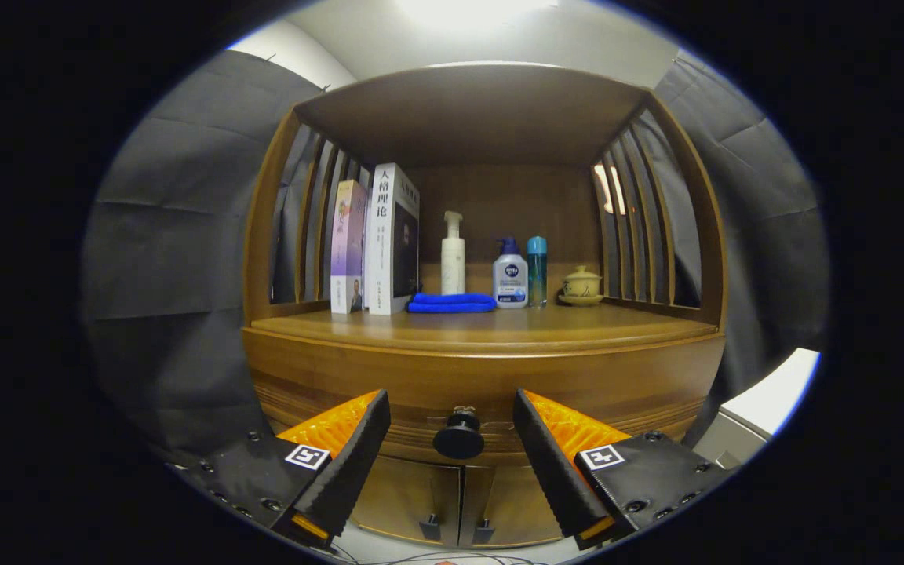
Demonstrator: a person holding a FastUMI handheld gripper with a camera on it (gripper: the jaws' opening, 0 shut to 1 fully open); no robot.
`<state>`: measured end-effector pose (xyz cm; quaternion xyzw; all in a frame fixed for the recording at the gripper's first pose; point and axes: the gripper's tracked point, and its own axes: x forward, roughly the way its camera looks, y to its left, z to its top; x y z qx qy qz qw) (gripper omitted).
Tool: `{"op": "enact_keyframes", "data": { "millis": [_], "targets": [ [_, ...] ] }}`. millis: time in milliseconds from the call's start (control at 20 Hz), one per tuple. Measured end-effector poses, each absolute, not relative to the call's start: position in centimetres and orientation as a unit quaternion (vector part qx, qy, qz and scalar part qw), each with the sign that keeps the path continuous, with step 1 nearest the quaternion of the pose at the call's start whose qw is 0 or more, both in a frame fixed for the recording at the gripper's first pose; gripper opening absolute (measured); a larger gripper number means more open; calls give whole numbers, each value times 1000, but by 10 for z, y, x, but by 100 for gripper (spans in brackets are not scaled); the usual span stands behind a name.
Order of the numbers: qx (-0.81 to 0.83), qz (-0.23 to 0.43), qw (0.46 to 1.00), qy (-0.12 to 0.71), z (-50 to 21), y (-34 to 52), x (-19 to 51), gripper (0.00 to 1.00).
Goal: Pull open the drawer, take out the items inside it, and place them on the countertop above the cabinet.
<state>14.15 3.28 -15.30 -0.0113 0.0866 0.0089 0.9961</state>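
Note:
A wooden cabinet stands straight ahead, and its drawer front [483, 377] is closed under the countertop [483, 326]. A round dark knob [459, 439] sticks out from the drawer's middle. My gripper [452, 412] is open, one finger on each side of the knob with a gap to both. Nothing is held between the fingers. What lies inside the drawer is hidden.
On the countertop stand two upright books [377, 239], a white pump bottle [453, 255], a folded blue cloth [452, 303], a blue-capped pump bottle [510, 276], a slim teal bottle [537, 271] and a small lidded cup [581, 285]. Two cabinet doors [460, 498] sit below the drawer. Slatted sides and a top panel enclose the shelf.

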Motion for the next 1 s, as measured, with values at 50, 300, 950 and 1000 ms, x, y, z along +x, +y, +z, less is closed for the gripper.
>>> {"op": "enact_keyframes", "data": {
  "millis": [50, 300, 950, 1000],
  "targets": [
    [-14, 7, 995, 95, -161, 31, 147, 100],
    [-8, -1, 992, 124, -190, 25, 162, 100],
    [-24, 1, 988, 155, -206, 28, 168, 32],
    [-23, 2, 986, 164, -207, 28, 166, 32]
  ]
}}
